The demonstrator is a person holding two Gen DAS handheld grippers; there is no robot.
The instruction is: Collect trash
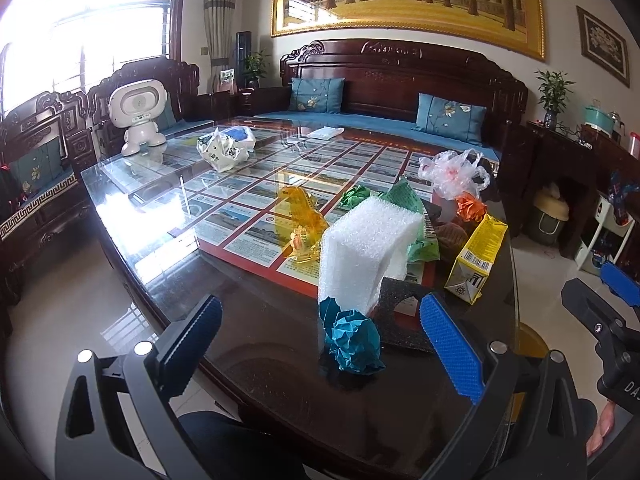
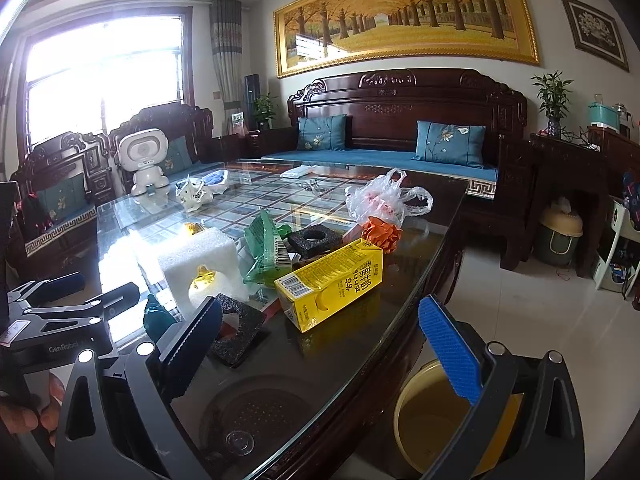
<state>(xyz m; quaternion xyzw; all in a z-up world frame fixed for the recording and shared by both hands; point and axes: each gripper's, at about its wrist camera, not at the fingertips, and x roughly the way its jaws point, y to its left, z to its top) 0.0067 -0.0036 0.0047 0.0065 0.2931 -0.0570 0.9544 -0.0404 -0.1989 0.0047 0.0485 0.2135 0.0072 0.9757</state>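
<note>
Left gripper (image 1: 320,344): fingers spread wide, grasping nothing, above the near edge of the table (image 1: 248,344); the teal paper ball (image 1: 352,340) lies on the glass between the blue pads, touching neither.
Right gripper (image 2: 320,350): fingers spread wide, nothing between them, over the table's near right corner; its right finger hangs past the edge above the yellow bin (image 2: 424,416) on the floor.
Teal paper ball: near edge, just in front of the white foam block (image 1: 368,252).
White foam block: stands upright near the edge; a cut-out in it shows in the right wrist view.
Black foam pieces: one flat piece (image 1: 404,312) lies just right of the teal ball; another (image 2: 314,240), with a round hole, sits further in.
Yellow carton (image 2: 332,284): lies on its side towards the right edge; barcode on its end, Chinese and Korean print on its side, too small to read surely.
Green wrapper (image 2: 264,248): crumpled between block and carton, barcode showing.
Orange paper ball (image 2: 382,234): right edge, touching the clear plastic bag (image 2: 380,196).
Green paper ball (image 1: 354,196): behind the foam block.
Amber figurine (image 1: 300,220): left of the foam block.
White bag (image 1: 226,148) and white robot toy (image 1: 138,116): far left corner.
Writing: "GenRobot" on the left gripper's body in the right wrist view.
</note>
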